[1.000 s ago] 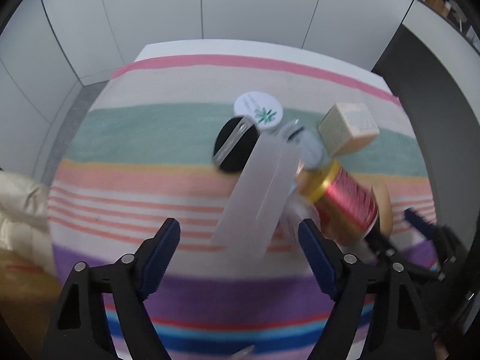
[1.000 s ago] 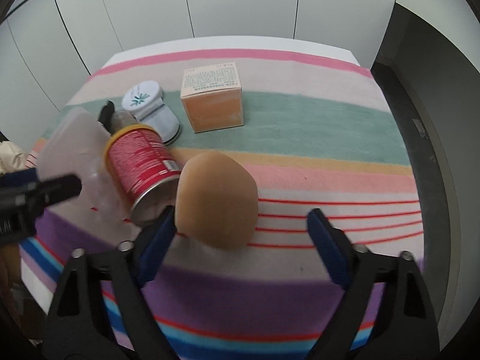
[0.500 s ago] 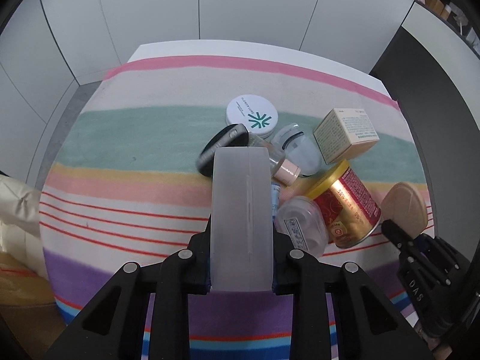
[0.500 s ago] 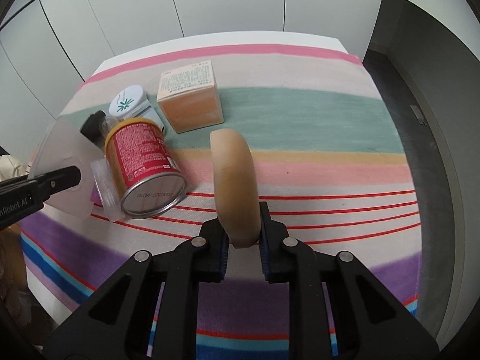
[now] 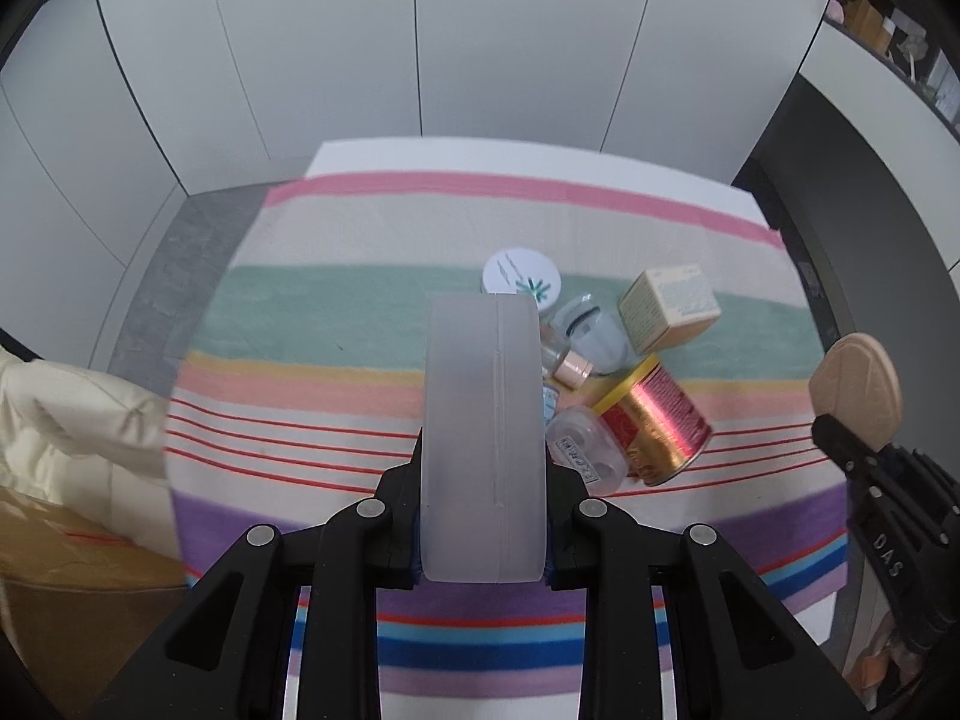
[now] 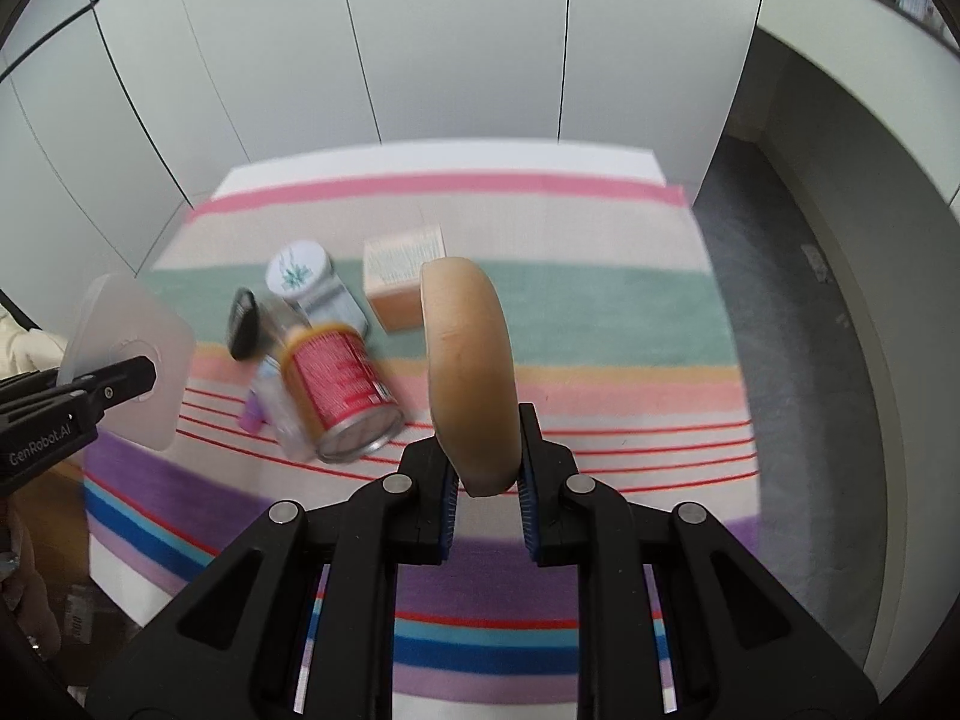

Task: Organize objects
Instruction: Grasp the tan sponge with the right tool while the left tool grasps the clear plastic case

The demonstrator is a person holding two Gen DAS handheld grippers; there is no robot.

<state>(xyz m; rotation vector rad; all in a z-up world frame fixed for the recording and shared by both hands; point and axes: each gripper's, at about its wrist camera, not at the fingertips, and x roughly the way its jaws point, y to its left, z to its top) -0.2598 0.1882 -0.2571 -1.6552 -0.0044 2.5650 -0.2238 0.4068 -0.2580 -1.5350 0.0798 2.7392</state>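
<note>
The left tongs clench a frosted translucent flat case, edge-on above the striped counter; the right tongs grip a tan oval sponge, also lifted.

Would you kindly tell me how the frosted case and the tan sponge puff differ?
The frosted case is translucent grey-white and squarish; the tan sponge puff is opaque and rounded. The case sits in the left claw, the puff in the right claw. Both are gripped edge-on, clear of the striped cloth.
</note>
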